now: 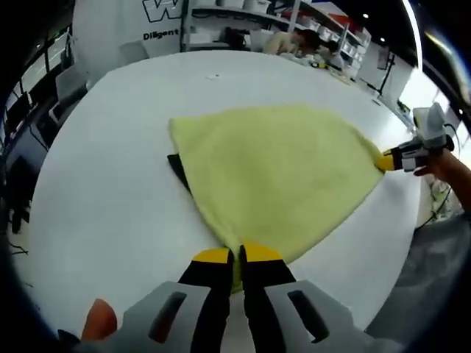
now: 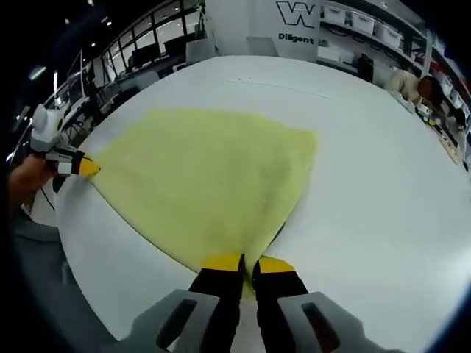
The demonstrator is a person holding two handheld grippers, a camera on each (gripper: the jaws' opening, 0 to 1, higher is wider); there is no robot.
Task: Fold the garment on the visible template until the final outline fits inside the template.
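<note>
A pale yellow fleece garment lies spread on the white table. My left gripper is shut on its near corner. Across the cloth, my right gripper pinches the far right corner, held by a hand. In the right gripper view the same garment fans out from my right gripper, which is shut on a corner, and the left gripper grips the corner at the left. A dark template peeks out under the garment's left edge; a thin sliver of the template shows here too.
Shelves with bins and a white sign stand behind the table. The table's edge curves close at the right. An orange object sits beside my left gripper. A person is at a far bench.
</note>
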